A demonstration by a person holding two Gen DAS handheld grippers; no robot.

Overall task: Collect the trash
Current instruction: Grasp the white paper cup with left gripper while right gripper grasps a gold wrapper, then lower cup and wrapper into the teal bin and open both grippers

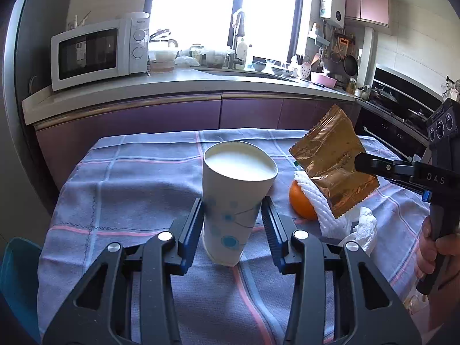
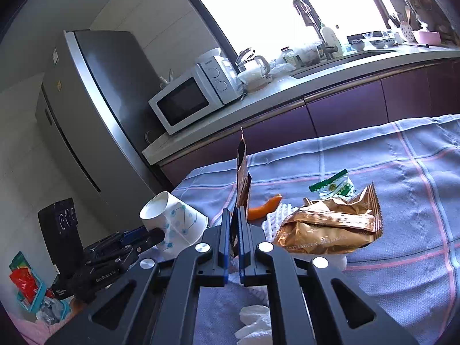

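Observation:
My left gripper (image 1: 232, 211) is shut on a white paper cup with blue dots (image 1: 235, 192), its fingers on both sides, holding it above the checked tablecloth (image 1: 129, 189). The cup also shows in the right wrist view (image 2: 172, 220). My right gripper (image 2: 235, 218) is shut on a gold-brown snack wrapper (image 2: 242, 181), held edge-on and upright; in the left wrist view the wrapper (image 1: 330, 158) hangs in the air to the right of the cup. Another gold wrapper (image 2: 330, 224), a green wrapper (image 2: 333, 187), an orange (image 1: 300, 201), white foam netting (image 1: 316, 201) and crumpled tissue (image 1: 363, 227) lie on the cloth.
A kitchen counter with a microwave (image 1: 99, 53) and a sink runs behind the table. A fridge (image 2: 95, 109) stands at the left. A teal bin with trash (image 2: 31, 287) sits on the floor at the left; its rim shows in the left wrist view (image 1: 17, 276).

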